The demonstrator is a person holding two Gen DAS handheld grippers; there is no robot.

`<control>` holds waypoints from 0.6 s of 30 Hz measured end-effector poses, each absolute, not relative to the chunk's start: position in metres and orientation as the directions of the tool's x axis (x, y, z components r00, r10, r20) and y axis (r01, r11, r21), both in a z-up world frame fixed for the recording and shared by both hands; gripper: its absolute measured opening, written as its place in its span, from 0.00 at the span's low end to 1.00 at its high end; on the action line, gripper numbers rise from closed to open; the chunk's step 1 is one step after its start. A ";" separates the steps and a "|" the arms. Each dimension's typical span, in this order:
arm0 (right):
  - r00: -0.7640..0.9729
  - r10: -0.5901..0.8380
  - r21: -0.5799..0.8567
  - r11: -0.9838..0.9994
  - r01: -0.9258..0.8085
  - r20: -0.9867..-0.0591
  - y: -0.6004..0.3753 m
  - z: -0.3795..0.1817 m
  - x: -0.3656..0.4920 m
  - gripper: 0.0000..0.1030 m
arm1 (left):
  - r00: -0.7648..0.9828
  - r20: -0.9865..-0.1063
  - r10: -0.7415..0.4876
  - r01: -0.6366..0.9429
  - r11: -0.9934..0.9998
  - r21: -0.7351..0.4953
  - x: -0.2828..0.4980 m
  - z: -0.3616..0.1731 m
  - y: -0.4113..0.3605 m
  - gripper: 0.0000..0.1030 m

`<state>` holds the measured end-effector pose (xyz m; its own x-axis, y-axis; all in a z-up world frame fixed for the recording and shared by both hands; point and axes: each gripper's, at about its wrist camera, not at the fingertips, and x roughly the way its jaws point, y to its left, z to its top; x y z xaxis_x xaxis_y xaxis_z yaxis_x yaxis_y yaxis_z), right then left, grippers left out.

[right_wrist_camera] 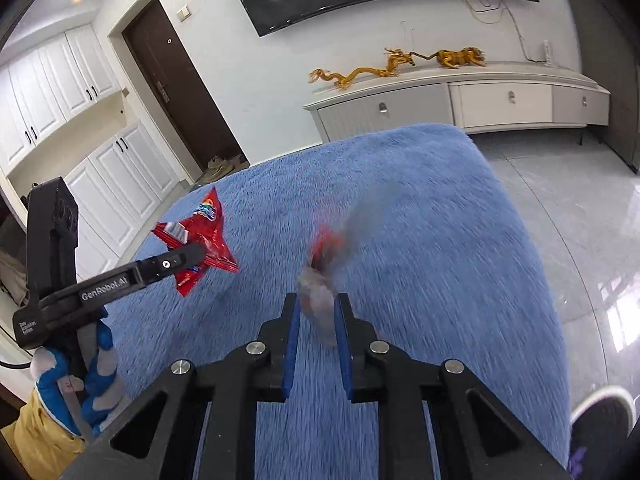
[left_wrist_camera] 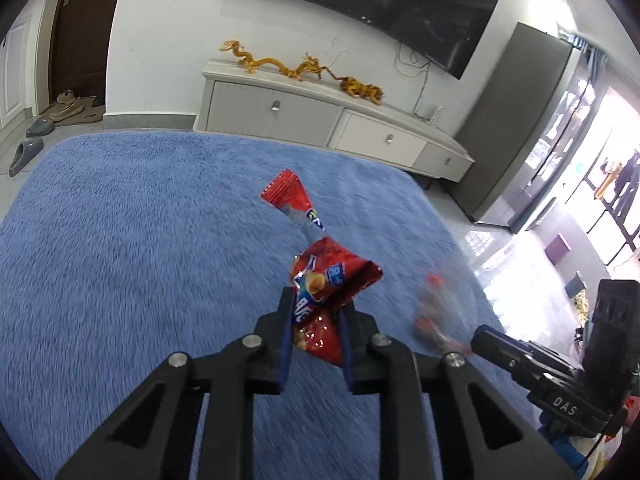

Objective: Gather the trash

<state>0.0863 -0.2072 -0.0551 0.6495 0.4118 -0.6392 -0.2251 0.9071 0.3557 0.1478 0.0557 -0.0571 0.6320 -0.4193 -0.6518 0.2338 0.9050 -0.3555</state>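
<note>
My left gripper (left_wrist_camera: 316, 300) is shut on a crumpled red snack wrapper (left_wrist_camera: 320, 276) and holds it above the blue shaggy rug (left_wrist_camera: 140, 240). The wrapper (right_wrist_camera: 200, 240) and the left gripper (right_wrist_camera: 196, 254) also show at the left of the right wrist view. My right gripper (right_wrist_camera: 318, 304) is shut on a blurred clear plastic bottle with a red label (right_wrist_camera: 324, 276), held above the rug (right_wrist_camera: 440, 240). The bottle shows blurred in the left wrist view (left_wrist_camera: 434, 308), in front of the right gripper's body.
A white TV cabinet (left_wrist_camera: 320, 116) with golden dragon figures (left_wrist_camera: 296, 66) stands beyond the rug, under a wall TV (left_wrist_camera: 380, 4). Slippers and shoes (left_wrist_camera: 40, 128) lie by a dark door. Glossy tiled floor (right_wrist_camera: 580, 220) lies to the right. A dark shoe (right_wrist_camera: 600, 416) is at the rug's near right.
</note>
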 end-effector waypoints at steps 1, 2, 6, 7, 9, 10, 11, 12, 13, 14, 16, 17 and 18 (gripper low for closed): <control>0.653 0.408 0.356 0.908 -0.220 -0.638 -0.209 -0.052 0.078 0.15 | 0.633 -0.647 -0.425 0.240 0.902 -0.358 0.139 -0.054 0.055 0.18; 0.655 0.406 0.357 0.909 -0.216 -0.637 -0.211 -0.050 0.070 0.15 | 0.633 -0.644 -0.430 0.245 0.900 -0.359 0.132 -0.052 0.054 0.18; 0.669 0.401 0.361 0.909 -0.207 -0.626 -0.213 -0.038 0.041 0.13 | 0.633 -0.628 -0.452 0.260 0.889 -0.377 0.098 -0.043 0.054 0.18; 0.672 0.402 0.361 0.909 -0.210 -0.621 -0.213 -0.034 0.035 0.13 | 0.635 -0.625 -0.455 0.259 0.887 -0.384 0.093 -0.041 0.054 0.18; 0.682 0.399 0.350 0.911 -0.219 -0.612 -0.210 -0.025 0.021 0.12 | 0.638 -0.615 -0.464 0.254 0.880 -0.401 0.078 -0.037 0.058 0.18; 0.686 0.400 0.346 0.911 -0.225 -0.608 -0.208 -0.021 0.016 0.12 | 0.641 -0.612 -0.464 0.253 0.880 -0.403 0.072 -0.034 0.060 0.18; 0.690 0.401 0.341 0.911 -0.232 -0.603 -0.206 -0.018 0.010 0.11 | 0.645 -0.608 -0.463 0.253 0.880 -0.401 0.065 -0.031 0.061 0.18; 0.694 0.402 0.334 0.911 -0.240 -0.597 -0.205 -0.013 0.004 0.11 | 0.648 -0.606 -0.462 0.255 0.881 -0.399 0.059 -0.029 0.063 0.18; 0.699 0.404 0.329 0.911 -0.248 -0.590 -0.203 -0.008 -0.002 0.11 | 0.651 -0.603 -0.461 0.257 0.882 -0.396 0.054 -0.026 0.064 0.18; 0.703 0.407 0.326 0.910 -0.256 -0.583 -0.203 -0.004 -0.008 0.11 | 0.657 -0.598 -0.460 0.260 0.882 -0.393 0.046 -0.022 0.065 0.18; 0.713 0.411 0.321 0.908 -0.268 -0.567 -0.202 0.006 -0.018 0.11 | 0.667 -0.586 -0.460 0.268 0.882 -0.388 0.035 -0.014 0.066 0.18; 0.720 0.413 0.320 0.908 -0.272 -0.558 -0.202 0.010 -0.023 0.11 | 0.670 -0.581 -0.461 0.271 0.882 -0.386 0.032 -0.011 0.066 0.18; 0.727 0.415 0.320 0.906 -0.276 -0.547 -0.202 0.014 -0.029 0.11 | 0.676 -0.575 -0.461 0.276 0.882 -0.382 0.026 -0.006 0.066 0.18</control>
<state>-0.0294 -0.2016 0.0135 0.7269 0.4149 -0.5473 -0.2763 0.9062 0.3201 0.0260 0.0663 -0.0060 0.6757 -0.4610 -0.5753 0.2762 0.8818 -0.3822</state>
